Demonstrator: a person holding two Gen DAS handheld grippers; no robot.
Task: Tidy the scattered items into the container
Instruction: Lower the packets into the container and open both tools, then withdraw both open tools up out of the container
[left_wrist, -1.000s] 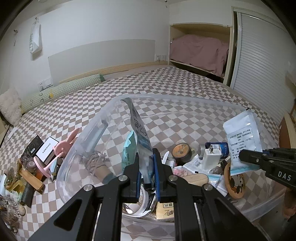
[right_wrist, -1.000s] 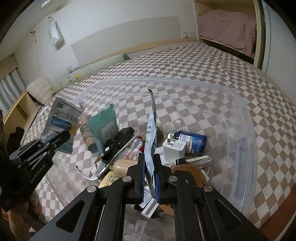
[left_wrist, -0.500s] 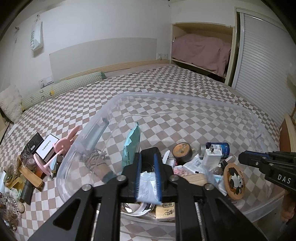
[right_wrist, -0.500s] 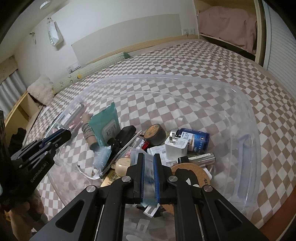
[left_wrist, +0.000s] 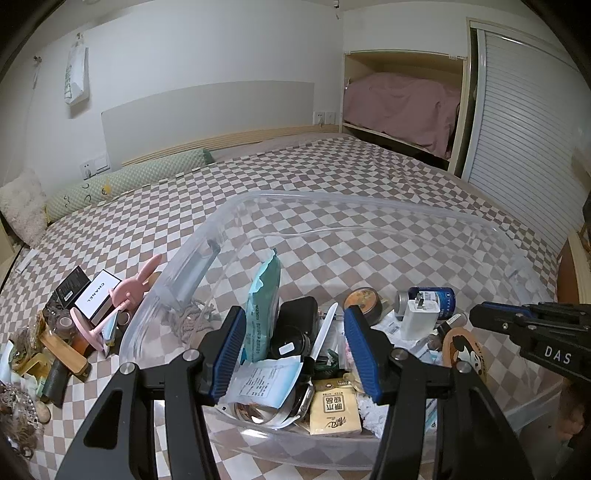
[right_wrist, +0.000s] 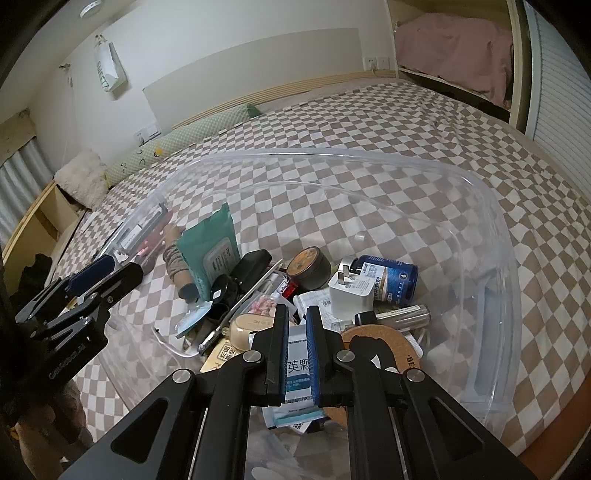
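Observation:
A clear plastic bin (left_wrist: 369, 206) (right_wrist: 491, 229) sits on the checkered bed and holds several small items. My left gripper (left_wrist: 295, 350) is open over the bin's near left side, with a white and blue sachet (left_wrist: 264, 380) lying loose below it. My right gripper (right_wrist: 297, 354) hangs low over the bin's near side, its jaws nearly closed, with a blue and white sachet (right_wrist: 297, 373) lying between or just below them. Whether the pads press it is unclear. The right gripper also shows in the left wrist view (left_wrist: 532, 325), and the left gripper in the right wrist view (right_wrist: 92, 280).
Scattered items lie on the bed left of the bin: a pink rabbit stand (left_wrist: 125, 295), a white Chanel box (left_wrist: 96, 295), a black box (left_wrist: 70, 288), and wooden and dark pieces (left_wrist: 55, 354). Inside the bin are a green wipes pack (left_wrist: 262, 306), a white charger (left_wrist: 421, 314), and a blue can (right_wrist: 388, 277).
Both grippers lowered their sachets into the bin. My left gripper opened wide and let its sachet go. My right gripper's jaws parted slightly over its sachet.

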